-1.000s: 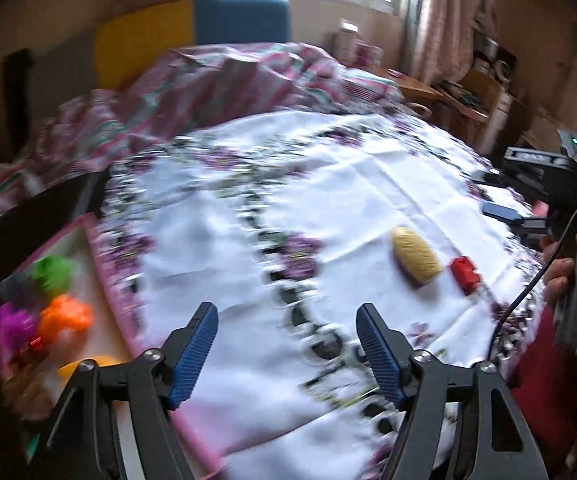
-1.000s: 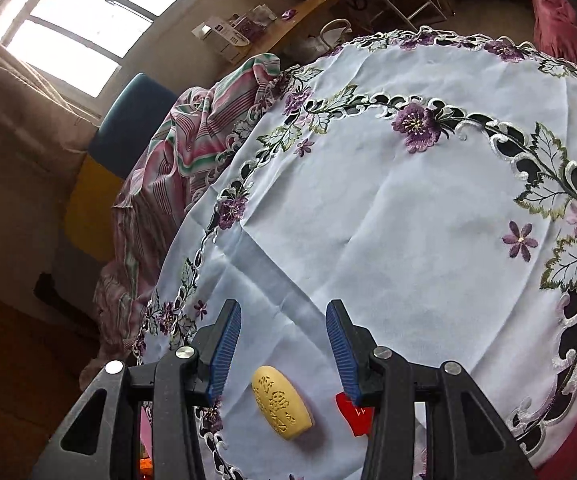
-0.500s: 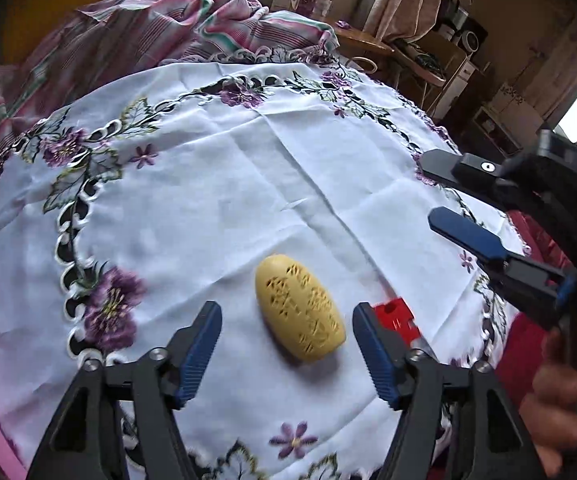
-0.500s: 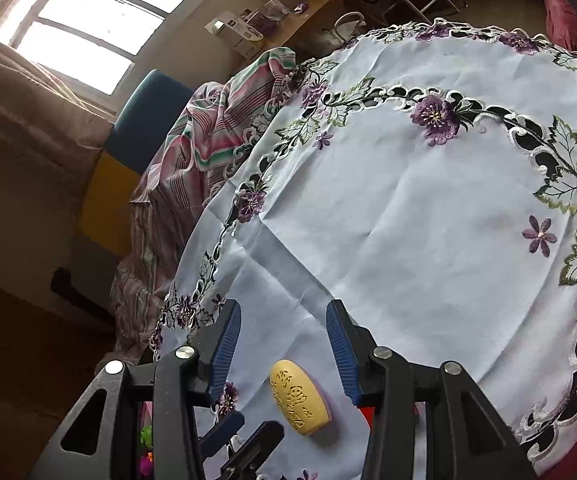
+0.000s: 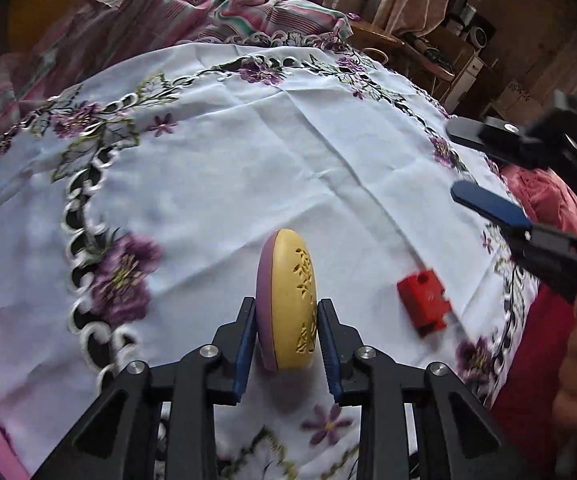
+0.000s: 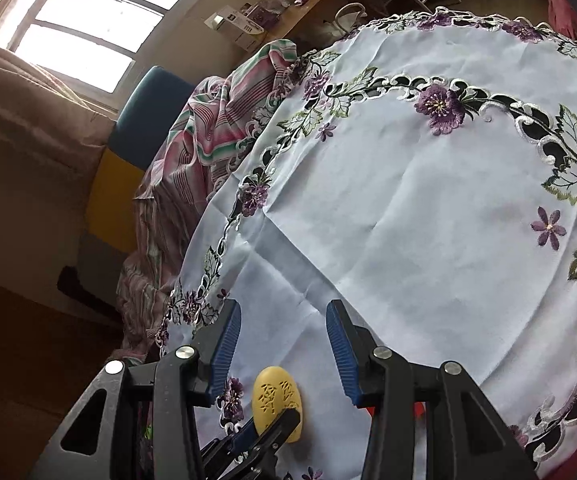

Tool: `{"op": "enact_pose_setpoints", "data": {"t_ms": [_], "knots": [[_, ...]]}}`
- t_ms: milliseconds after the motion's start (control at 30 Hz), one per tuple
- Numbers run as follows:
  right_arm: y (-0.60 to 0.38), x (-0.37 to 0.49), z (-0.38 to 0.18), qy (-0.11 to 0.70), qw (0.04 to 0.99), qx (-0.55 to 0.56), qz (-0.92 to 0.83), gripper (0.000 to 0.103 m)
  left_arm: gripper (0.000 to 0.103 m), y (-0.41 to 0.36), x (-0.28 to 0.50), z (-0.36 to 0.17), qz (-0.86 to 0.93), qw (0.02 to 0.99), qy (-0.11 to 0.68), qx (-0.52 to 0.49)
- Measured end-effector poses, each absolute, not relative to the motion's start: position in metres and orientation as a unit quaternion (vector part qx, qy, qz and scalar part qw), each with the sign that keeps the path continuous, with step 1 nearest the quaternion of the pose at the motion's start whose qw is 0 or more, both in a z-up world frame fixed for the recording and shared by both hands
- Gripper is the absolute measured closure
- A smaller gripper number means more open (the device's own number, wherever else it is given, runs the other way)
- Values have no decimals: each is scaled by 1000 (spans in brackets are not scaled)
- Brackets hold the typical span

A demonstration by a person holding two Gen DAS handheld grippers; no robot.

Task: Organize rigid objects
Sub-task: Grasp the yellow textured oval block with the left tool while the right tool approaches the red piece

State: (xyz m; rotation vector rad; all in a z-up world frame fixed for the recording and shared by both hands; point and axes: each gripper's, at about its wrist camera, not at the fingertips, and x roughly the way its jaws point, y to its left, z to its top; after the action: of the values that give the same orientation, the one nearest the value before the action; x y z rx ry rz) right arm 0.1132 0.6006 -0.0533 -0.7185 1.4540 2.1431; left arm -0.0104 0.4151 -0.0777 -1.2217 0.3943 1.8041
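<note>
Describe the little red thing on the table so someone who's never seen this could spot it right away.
Look at the round table's white embroidered tablecloth, near its edge. The red block lies flat there, just right of the yellow oval case clamped in the left gripper. It is the only red, squarish piece; the case is rounded and patterned.

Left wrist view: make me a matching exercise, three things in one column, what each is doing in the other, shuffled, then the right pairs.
Things:
1. yellow oval case
2. red block
3. right hand-held gripper

States:
A. lying loose on the tablecloth
B. jaws apart, nothing between them
C. clamped on edge in the left hand-held gripper

Pairs: 1-C, 2-A, 3-B
</note>
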Motion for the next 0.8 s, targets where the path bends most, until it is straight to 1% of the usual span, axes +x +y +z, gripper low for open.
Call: {"op": "enact_pose_setpoints", "data": {"t_ms": [200, 333, 400, 500, 633, 700, 733, 800], "knots": [[598, 90, -72, 501, 243, -349, 754, 58, 73, 371, 10, -78, 731, 447, 171, -487], [593, 78, -77, 479, 228, -405, 745, 58, 73, 351, 13, -79, 731, 448, 165, -488], [588, 71, -75, 448, 217, -450, 741, 58, 73, 348, 11, -80, 730, 450, 163, -487], [580, 66, -60, 371, 221, -501, 751, 58, 72, 346, 4, -83, 725, 450, 148, -500], [570, 61, -61, 298, 212, -568, 737, 58, 69, 344, -2, -87, 724, 447, 135, -508], [566, 58, -70, 271, 216, -594, 726, 58, 63, 341, -5, -86, 723, 447, 127, -511], [564, 56, -76, 260, 219, -606, 719, 58, 58, 340, -6, -85, 726, 445, 127, -509], [562, 52, -87, 245, 220, -625, 707, 58, 57, 338, -6, -85, 725, 448, 127, -508]]}}
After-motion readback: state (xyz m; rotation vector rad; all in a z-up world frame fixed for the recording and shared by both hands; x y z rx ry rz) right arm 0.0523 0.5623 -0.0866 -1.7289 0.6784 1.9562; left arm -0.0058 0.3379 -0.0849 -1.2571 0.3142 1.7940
